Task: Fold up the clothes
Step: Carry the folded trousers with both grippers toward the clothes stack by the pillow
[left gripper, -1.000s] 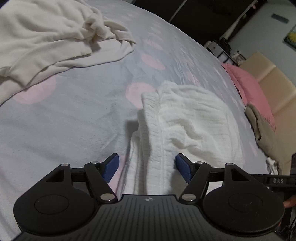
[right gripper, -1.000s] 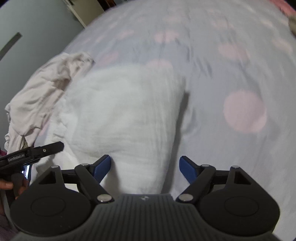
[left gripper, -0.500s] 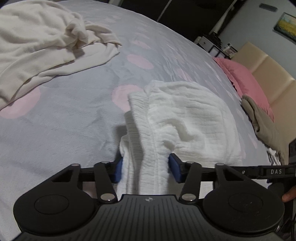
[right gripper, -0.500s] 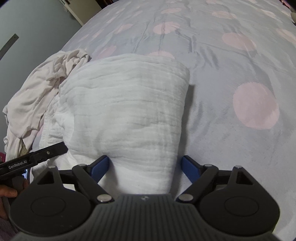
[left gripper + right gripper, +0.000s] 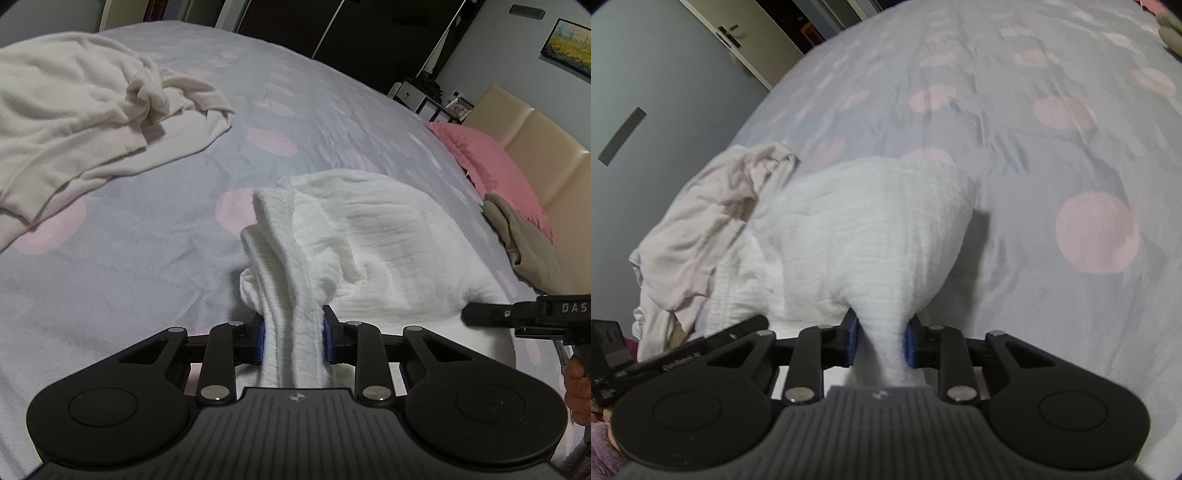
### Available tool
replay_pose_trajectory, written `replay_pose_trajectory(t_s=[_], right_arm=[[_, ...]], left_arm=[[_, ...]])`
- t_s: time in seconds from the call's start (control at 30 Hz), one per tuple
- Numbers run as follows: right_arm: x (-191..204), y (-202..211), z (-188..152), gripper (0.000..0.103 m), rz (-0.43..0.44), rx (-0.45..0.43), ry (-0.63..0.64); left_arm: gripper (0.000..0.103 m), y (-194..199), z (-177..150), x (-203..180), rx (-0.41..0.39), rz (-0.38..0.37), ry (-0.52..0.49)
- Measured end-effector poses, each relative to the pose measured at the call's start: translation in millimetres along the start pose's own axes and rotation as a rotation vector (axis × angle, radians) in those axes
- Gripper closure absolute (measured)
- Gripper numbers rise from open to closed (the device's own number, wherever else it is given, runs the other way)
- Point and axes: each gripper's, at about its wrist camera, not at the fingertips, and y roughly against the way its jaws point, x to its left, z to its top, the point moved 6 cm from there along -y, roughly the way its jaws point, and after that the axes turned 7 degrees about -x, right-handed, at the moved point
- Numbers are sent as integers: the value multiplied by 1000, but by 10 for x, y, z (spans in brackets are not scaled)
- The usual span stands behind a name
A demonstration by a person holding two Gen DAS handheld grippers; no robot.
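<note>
Left gripper (image 5: 294, 339) closing, blue fingers (image 5: 260, 341) pinching a bunched ribbed edge of the white crinkled garment (image 5: 388, 251). Right gripper (image 5: 880, 341) closing too, fingers (image 5: 911, 343) clamping a gathered fold of it. Garment lying mid-bed on the grey pink-dotted bedspread (image 5: 147, 236), cream garment (image 5: 85, 122) crumpled far left.

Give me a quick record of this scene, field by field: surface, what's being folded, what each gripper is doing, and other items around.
surface: bed cover, grey with pink dots
garment: white garment, bunched
left gripper: closing on the garment's ribbed edge
right gripper: closing on a gathered end of the garment
other items: cream garment, pink pillow, beige cloth
</note>
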Motion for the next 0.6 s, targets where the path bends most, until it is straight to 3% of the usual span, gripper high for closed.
replay_pose_trajectory(t_s=[0.37, 0.6], right_arm=[[17, 580, 204, 79, -13, -92, 15], [-227, 1164, 295, 79, -46, -155, 8]], left_arm=[[79, 25, 9, -420, -8, -101, 24], [79, -3, 100, -1024, -22, -211, -7]])
